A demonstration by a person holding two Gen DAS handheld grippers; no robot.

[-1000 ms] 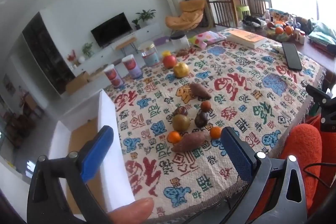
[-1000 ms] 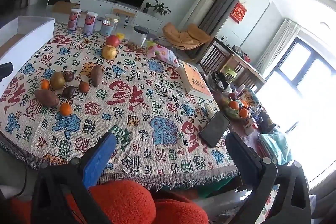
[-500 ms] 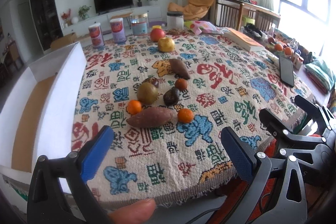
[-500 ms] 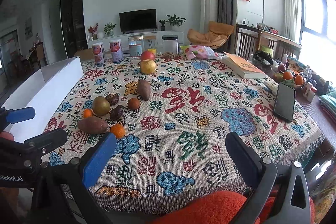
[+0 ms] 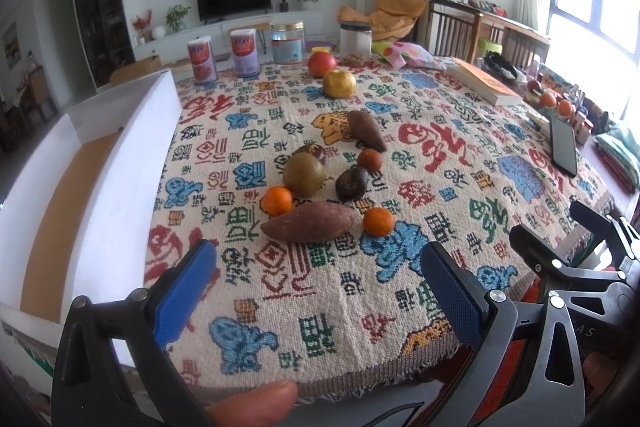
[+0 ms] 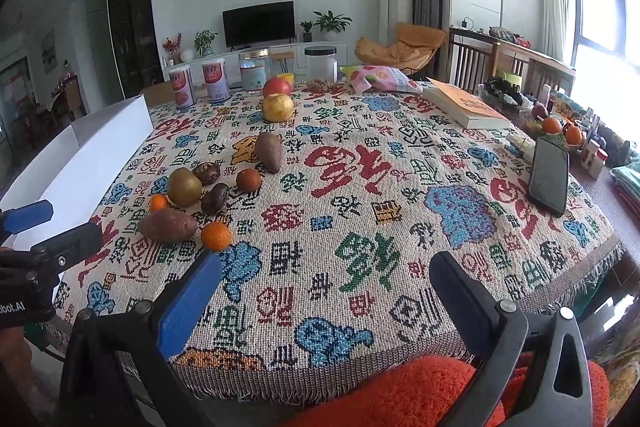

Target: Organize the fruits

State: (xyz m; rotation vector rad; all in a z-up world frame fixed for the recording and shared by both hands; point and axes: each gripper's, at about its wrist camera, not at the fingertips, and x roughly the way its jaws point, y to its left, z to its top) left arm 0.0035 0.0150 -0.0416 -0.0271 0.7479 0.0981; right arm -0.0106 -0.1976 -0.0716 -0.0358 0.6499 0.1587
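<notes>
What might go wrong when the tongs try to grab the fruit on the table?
Two things look risky. The near orange sits right against the sweet potato, so open tongs closing on one may nudge the other, and a round orange could roll toward the table edge. Also, the right tongs hover close beside the left ones, so both reaching into the same tight fruit cluster might bump each other.
</notes>
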